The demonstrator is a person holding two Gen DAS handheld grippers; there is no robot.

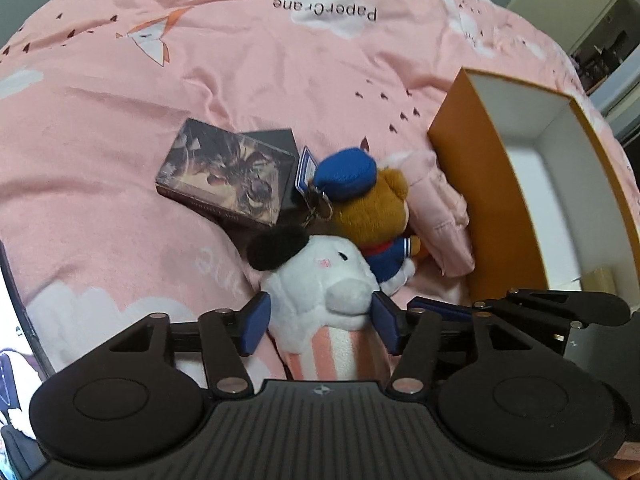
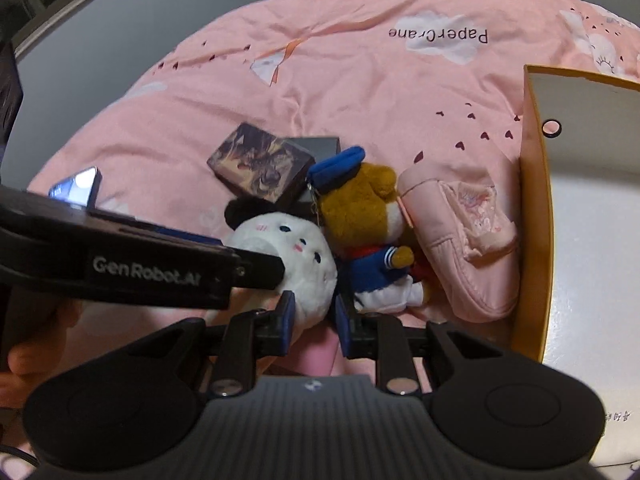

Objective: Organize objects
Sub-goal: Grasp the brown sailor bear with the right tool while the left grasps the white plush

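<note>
The white plush (image 1: 320,280) with a black ear and a pink-striped body lies on the pink bedspread (image 1: 120,128), its head between the blue fingers (image 1: 256,330) of the left gripper (image 1: 320,328); in the left wrist view those fingers stand wide apart, one on each side of the head, and I cannot tell whether they touch it. Just beyond the fingers lies a brown bear plush (image 1: 372,216) in a blue cap and sailor top, touching the white plush. To the right of the bear a pink pouch (image 1: 444,216) leans against the orange box (image 1: 460,132), whose white inside is open. Beyond and left of the fingers lies a dark printed box (image 1: 224,176) on top of a darker one. In the right wrist view, the right gripper (image 2: 314,322) has its fingers (image 2: 286,322) close together, and the left one presses into the lower part of the white plush (image 2: 296,256); whether both clamp it I cannot tell. The left gripper's black arm (image 2: 140,268) crosses from the left onto the plush's head. The bear (image 2: 360,216), the pouch (image 2: 464,248) and the orange box (image 2: 536,216) lie beyond and right of these fingers.
</note>
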